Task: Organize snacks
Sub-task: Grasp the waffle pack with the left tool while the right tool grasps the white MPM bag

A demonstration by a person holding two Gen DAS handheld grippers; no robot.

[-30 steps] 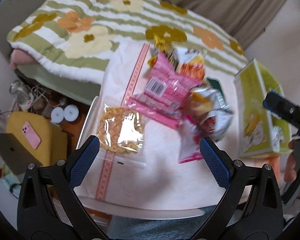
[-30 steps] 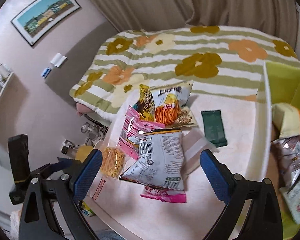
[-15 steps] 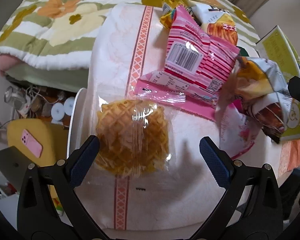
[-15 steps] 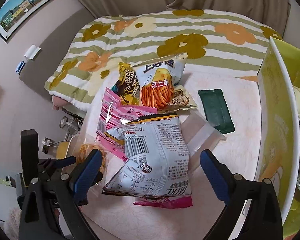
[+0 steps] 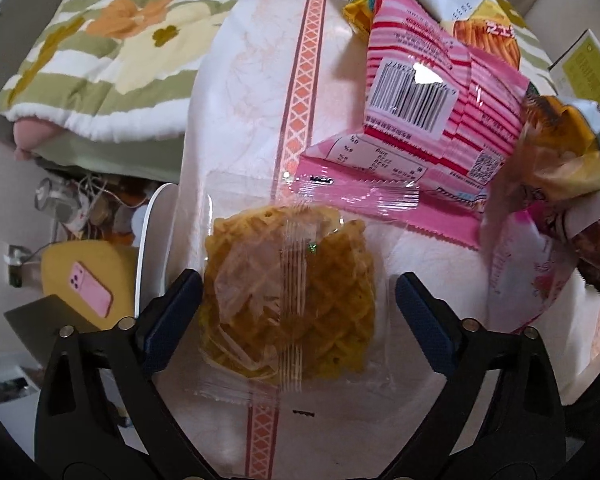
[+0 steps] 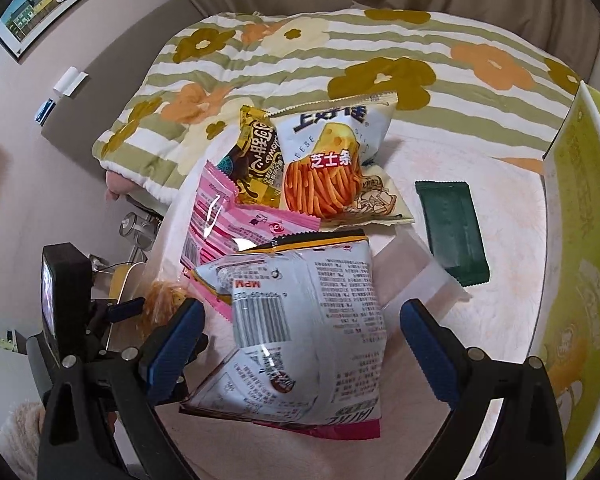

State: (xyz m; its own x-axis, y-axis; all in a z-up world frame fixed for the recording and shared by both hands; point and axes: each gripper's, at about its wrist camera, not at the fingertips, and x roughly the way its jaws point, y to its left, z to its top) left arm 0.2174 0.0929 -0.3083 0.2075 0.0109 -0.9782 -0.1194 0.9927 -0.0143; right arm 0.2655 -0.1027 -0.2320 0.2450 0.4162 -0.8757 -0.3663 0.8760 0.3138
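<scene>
A waffle in a clear wrapper (image 5: 288,300) lies on the white cloth near the table's left edge. My left gripper (image 5: 296,304) points down over it, its jaws closing with the packet between them; the right pad (image 5: 420,320) still stands off the wrapper. A pink striped packet (image 5: 420,120) lies just beyond. My right gripper (image 6: 300,332) hangs open over a white snack bag with a barcode (image 6: 300,320), one finger on each side, not touching. Behind are a cheese-stick bag (image 6: 332,160), a yellow-brown bag (image 6: 256,160) and a dark green packet (image 6: 452,232).
A yellow-green box (image 6: 580,240) stands open at the right edge of the table (image 6: 512,208). A flowered, striped blanket (image 6: 340,40) covers the bed behind. Left of the table, low down, a pink phone (image 5: 90,294) rests on a yellow stool among cables.
Both grippers have dropped towards the table. The left one came down over the waffle packet and its jaws have narrowed. The right one now straddles the white bag.
</scene>
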